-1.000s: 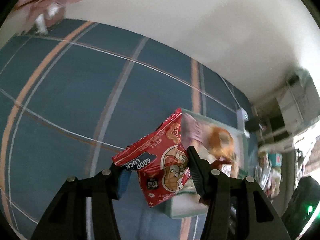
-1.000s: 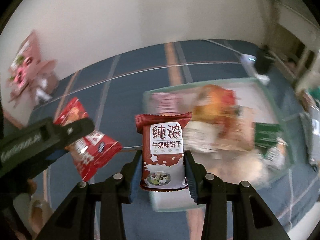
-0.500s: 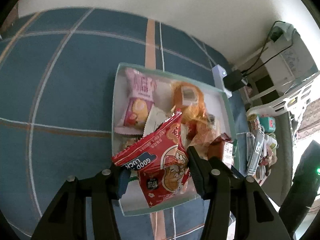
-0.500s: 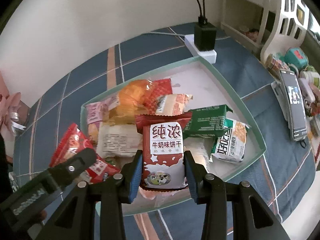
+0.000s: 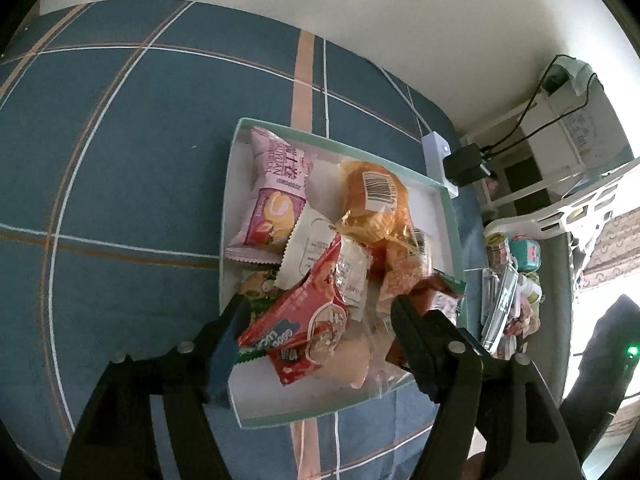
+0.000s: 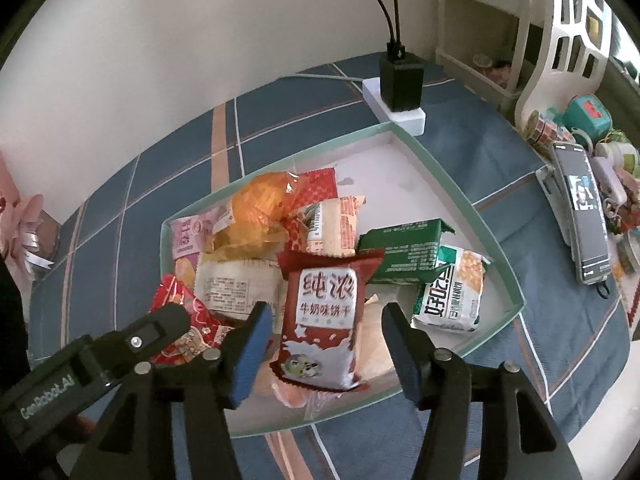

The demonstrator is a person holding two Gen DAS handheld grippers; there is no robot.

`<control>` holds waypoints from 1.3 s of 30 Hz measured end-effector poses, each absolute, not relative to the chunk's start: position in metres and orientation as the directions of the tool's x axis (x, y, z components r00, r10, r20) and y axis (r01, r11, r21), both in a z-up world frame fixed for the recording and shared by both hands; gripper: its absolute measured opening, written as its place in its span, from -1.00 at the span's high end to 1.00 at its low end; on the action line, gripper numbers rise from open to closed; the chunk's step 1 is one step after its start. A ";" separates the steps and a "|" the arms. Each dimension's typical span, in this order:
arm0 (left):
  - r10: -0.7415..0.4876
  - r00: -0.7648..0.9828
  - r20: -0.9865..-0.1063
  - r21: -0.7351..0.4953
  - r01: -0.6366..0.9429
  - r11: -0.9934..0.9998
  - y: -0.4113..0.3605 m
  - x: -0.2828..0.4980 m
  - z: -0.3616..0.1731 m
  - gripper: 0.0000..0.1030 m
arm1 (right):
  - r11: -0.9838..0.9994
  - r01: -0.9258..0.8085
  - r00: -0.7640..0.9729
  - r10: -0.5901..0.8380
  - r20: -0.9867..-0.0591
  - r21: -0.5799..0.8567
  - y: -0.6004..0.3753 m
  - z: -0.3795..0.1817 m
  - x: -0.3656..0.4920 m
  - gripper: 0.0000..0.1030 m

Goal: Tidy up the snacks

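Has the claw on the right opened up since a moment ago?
Yes. The right claw has spread its fingers; the brown biscuit packet it was gripping now lies free among the snacks in the green box.

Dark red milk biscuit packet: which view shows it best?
Right wrist. The dark red milk biscuit packet lies front up between the open right claw fingers, label readable, on the pile in the green-rimmed box. In the left wrist view only a dark red sliver shows behind the claw finger, likely the same packet.

left gripper — black frame, silver screws, blue pads | right gripper — same build | left housing: white "GenRobot.AI" lettering
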State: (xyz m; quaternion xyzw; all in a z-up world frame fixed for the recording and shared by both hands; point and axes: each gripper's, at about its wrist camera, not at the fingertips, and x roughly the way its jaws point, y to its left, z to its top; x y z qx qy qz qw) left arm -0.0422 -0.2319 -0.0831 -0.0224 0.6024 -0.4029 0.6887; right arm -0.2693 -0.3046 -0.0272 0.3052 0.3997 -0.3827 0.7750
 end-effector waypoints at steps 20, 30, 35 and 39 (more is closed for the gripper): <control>-0.220 0.363 -0.905 0.023 0.560 0.828 -0.150 -0.055 -0.077 -0.75 | 0.581 0.800 0.408 -0.350 -0.843 0.146 -0.242 -0.036 -0.274 -1.00; -0.194 0.426 -0.884 0.068 0.527 0.847 -0.116 -0.062 -0.074 -0.75 | 0.617 0.775 0.418 -0.340 -0.843 0.135 -0.214 -0.044 -0.283 -1.00; -0.214 0.442 -0.871 0.063 0.532 0.844 -0.110 -0.071 -0.069 -0.75 | 0.628 0.767 0.417 -0.337 -0.844 0.128 -0.208 -0.046 -0.284 -1.00; -0.200 0.460 -0.865 0.076 0.513 0.855 -0.106 -0.071 -0.066 -0.75 | 0.633 0.765 0.415 -0.342 -0.843 0.120 -0.207 -0.045 -0.283 -1.00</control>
